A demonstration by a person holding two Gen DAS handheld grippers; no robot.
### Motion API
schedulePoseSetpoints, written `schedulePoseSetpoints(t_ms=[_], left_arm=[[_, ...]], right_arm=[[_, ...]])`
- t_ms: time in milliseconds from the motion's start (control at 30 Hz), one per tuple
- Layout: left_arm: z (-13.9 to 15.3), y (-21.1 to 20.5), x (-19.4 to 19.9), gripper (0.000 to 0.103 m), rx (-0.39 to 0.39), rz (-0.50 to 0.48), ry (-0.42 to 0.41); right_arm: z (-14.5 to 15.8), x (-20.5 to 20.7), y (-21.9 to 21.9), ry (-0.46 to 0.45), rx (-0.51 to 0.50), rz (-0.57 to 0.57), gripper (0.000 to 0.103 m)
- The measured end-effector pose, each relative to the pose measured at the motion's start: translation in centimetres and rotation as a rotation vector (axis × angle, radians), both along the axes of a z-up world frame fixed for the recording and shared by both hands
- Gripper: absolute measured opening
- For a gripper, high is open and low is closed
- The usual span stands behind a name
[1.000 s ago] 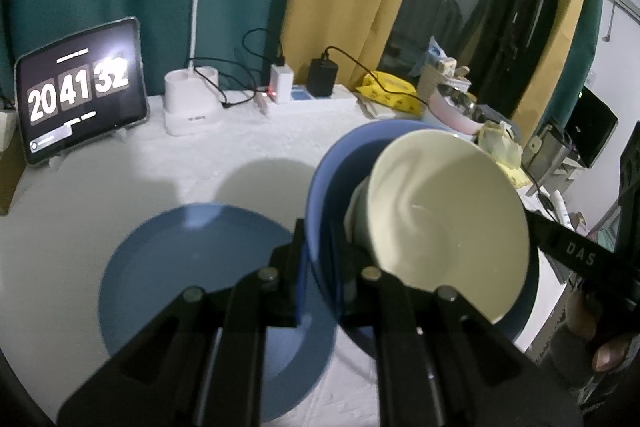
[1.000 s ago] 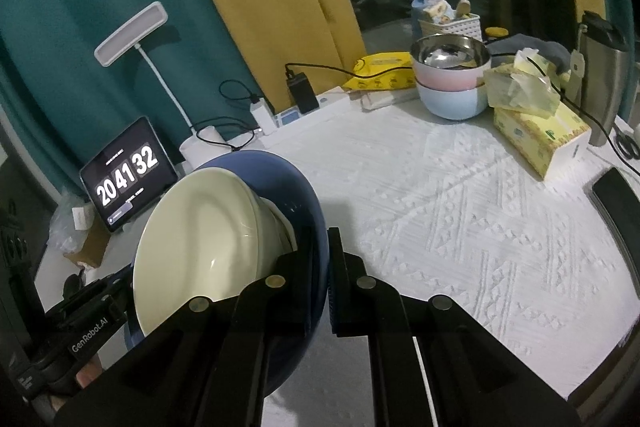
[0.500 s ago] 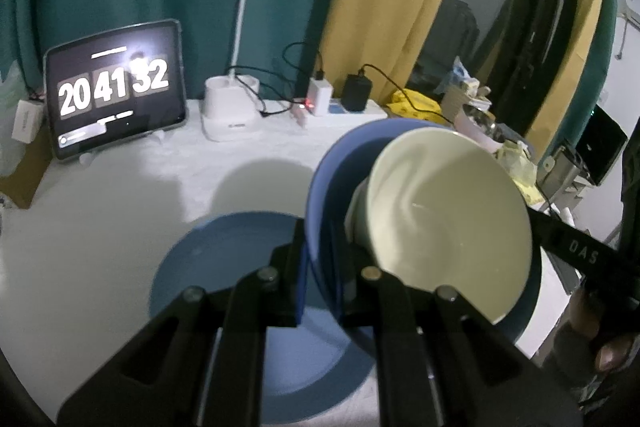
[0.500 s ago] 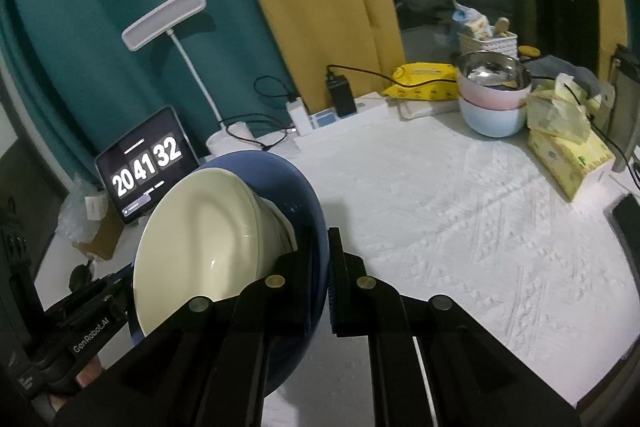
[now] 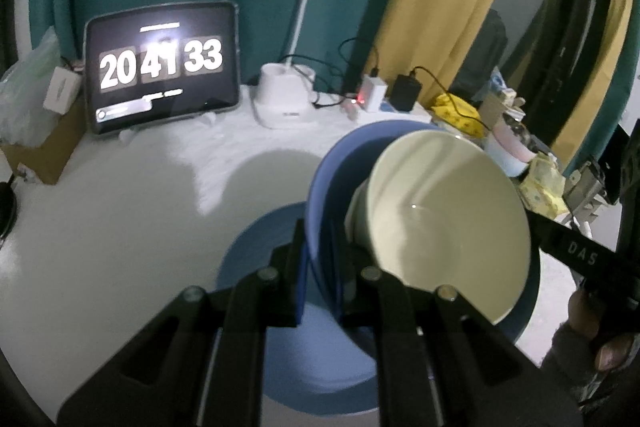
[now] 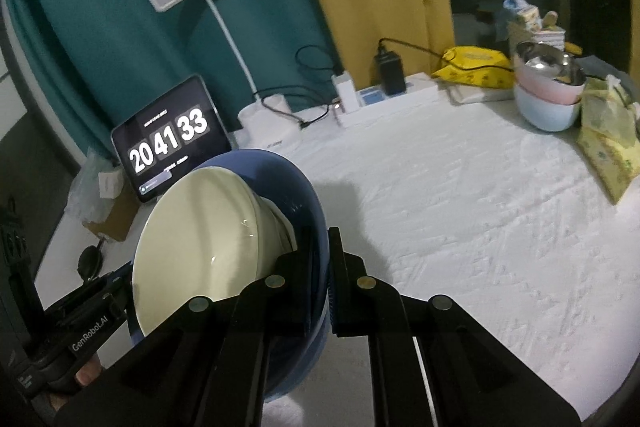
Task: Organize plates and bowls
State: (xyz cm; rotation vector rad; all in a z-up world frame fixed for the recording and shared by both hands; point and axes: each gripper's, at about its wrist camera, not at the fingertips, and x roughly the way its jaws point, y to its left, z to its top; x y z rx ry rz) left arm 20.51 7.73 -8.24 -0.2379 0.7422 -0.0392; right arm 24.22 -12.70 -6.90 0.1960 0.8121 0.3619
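Blue bowl (image 5: pixel 320 195) with cream bowl (image 5: pixel 448 223) inside, pinched at opposite rims by left hand-held gripper (image 5: pixel 320 287) and right hand-held gripper (image 6: pixel 320 291), has travelled over blue plate (image 5: pixel 256 251), ready for stacking.

A: The cream bowl (image 5: pixel 448 211) is looking glazed and glossy, catching a small highlight; the blue plate (image 5: pixel 320 187) behind it is showing a smooth, duller sheen.

B: And the surface (image 6: pixel 460 195) under them?

A: It is wearing a white cloth, matt and rough, with a raised woven pattern. The left hand-held gripper (image 5: pixel 320 291) is looking like matt black plastic with shiny metal pins.

B: Anything beyond the bowl?

A: A polished metal bowl (image 6: pixel 548 61) is gleaming, nested in smooth pastel ones.
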Motion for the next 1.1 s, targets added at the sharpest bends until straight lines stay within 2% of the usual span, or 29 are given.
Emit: schedulePoseSetpoints(t_ms=[433, 833, 1100], left_arm=[[-1.9, 2.0, 0.6, 0.009, -0.006, 0.027, 0.052], [-1.8, 2.0, 1.1, 0.01, -0.004, 0.011, 0.044], [-1.7, 1.5, 1.9, 0.01, 0.064, 0.017, 0.051]], right_arm=[[-2.4, 1.4, 2.6, 0.076, 0.002, 0.032, 0.007], [-3.3, 2.1, 2.4, 0.117, 0.01, 0.026, 0.008], [-3.9, 2.6, 2.1, 0.156, 0.034, 0.03, 0.011]])
